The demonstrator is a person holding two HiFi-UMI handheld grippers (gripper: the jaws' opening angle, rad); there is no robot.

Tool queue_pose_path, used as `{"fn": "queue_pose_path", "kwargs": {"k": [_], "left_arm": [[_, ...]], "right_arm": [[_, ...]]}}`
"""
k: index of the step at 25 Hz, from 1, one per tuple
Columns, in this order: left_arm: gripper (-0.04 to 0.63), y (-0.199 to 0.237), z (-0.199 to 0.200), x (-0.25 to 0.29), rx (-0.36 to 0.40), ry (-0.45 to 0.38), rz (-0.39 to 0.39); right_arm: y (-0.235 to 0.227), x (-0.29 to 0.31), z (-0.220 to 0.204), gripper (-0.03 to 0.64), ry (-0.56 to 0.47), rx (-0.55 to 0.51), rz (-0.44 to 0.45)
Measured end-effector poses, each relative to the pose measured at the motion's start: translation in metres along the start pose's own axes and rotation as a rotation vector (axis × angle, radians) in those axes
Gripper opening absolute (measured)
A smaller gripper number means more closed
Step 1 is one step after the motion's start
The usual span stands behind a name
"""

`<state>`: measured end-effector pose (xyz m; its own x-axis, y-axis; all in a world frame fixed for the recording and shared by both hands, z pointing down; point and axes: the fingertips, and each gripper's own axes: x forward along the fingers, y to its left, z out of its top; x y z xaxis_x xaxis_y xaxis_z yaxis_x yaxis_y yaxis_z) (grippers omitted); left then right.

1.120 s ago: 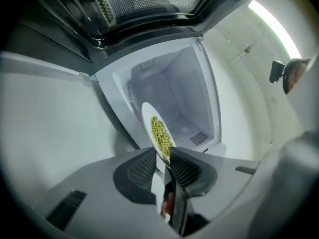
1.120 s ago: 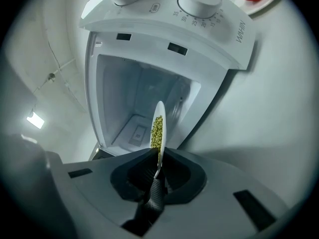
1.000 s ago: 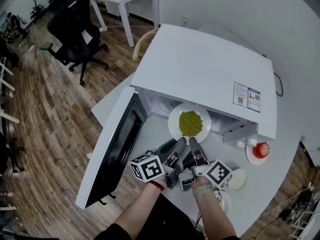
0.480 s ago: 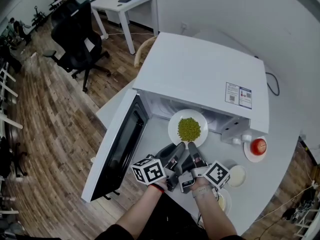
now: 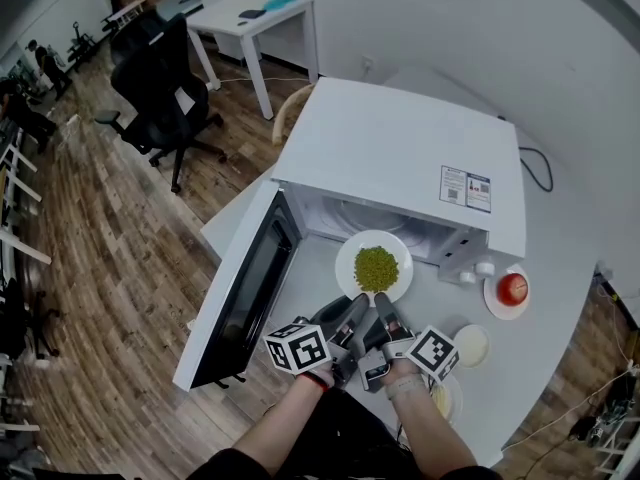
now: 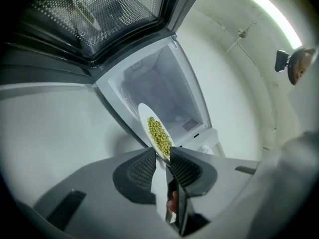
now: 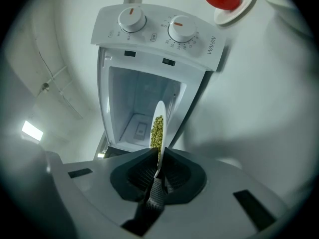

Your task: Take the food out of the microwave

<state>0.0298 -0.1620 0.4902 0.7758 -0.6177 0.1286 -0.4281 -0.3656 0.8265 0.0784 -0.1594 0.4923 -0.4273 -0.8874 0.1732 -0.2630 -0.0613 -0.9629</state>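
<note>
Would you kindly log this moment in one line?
left gripper: shut on plate | right gripper: shut on plate | peas: on plate | microwave door: open

A smooth, glossy plate point(image 5: 347, 258), a matt white microwave point(image 5: 400, 158) casing and a wood-plank floor point(image 5: 110, 248) are shown.

Left claw point(image 6: 163, 169) in the foreground, dark ribbed pads point(image 6: 141, 169) pressed on either face of the near rim of a round white plate point(image 6: 144, 114). Just eased a touch wider, rim between them all the same. Heaped with green peas point(image 6: 159, 135), seen almost edge-on (whole view rolled sideways). Behind the plate, open cavity of a white microwave oven point(image 6: 167, 86). Above, dark door with perforated window mesh point(image 6: 99, 11), swung open. To the left, white desk point(image 6: 50, 133). Upper right, long bright ceiling light strip point(image 6: 269, 14).
</note>
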Motion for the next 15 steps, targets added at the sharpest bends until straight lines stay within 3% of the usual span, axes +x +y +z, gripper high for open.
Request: {"fn": "queue_pose_path", "kwargs": {"k": [15], "left_arm": [[0.091, -0.017, -0.012, -0.027, 0.005, 0.023, 0.012]], "right_arm": [[0.011, -0.025, -0.021, 0.048, 0.045, 0.025, -0.010]]}}
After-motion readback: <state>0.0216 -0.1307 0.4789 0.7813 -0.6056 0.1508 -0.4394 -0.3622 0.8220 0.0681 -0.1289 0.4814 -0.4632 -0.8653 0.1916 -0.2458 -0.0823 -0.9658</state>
